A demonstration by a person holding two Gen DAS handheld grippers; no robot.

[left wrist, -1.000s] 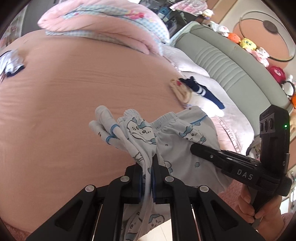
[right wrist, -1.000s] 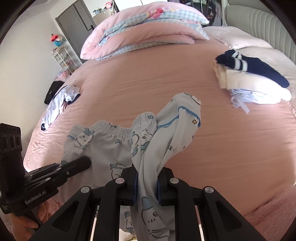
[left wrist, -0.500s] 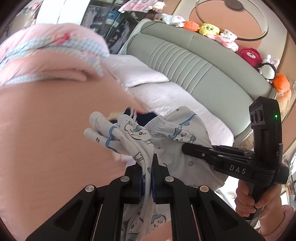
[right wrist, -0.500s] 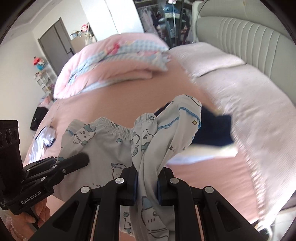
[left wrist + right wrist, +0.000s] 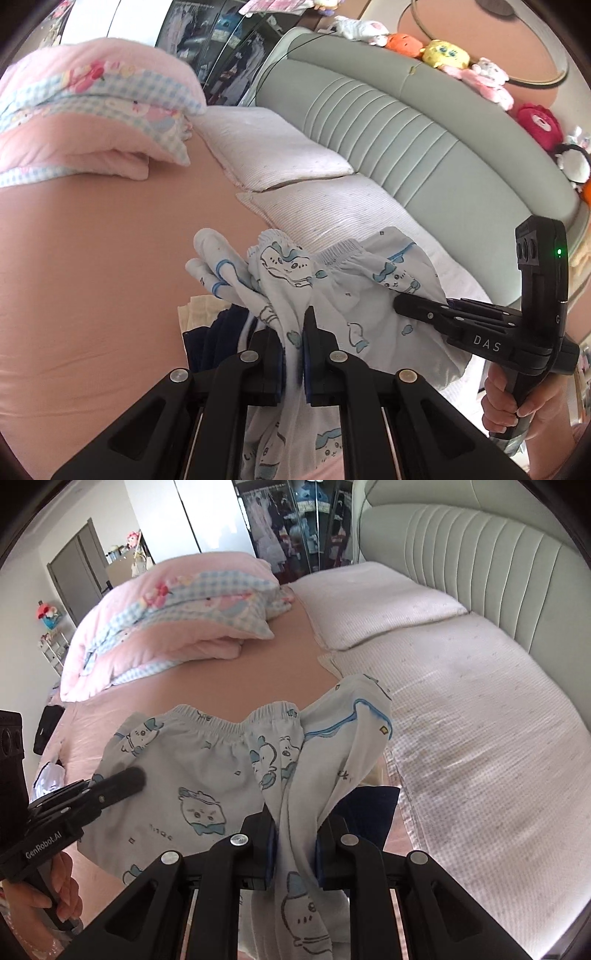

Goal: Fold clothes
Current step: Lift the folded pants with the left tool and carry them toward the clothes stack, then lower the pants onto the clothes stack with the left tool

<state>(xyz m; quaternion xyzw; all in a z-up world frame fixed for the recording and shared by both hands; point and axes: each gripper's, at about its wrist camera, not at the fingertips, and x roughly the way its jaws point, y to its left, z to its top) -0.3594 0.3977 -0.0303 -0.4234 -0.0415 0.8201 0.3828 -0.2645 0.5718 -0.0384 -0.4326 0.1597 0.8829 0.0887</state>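
Note:
Pale blue pyjama pants with a cartoon print hang folded in the air between both grippers, above the pink bed. My left gripper is shut on a bunch of the fabric at one side. My right gripper is shut on the other side's thick bunch. Each gripper also shows in the other's view, the right one and the left one, both lying against the cloth. Below the pants a stack of folded clothes with a dark navy piece lies on the bed, mostly hidden.
A folded pink quilt lies at the far side of the bed. Two white pillows rest against the padded green headboard. Plush toys line the ledge above it. A person's hand grips the right handle.
Both grippers have carried the pants sideways across the bed toward the headboard. The folded stack, earlier ahead on the bed, now lies right under the hanging pants.

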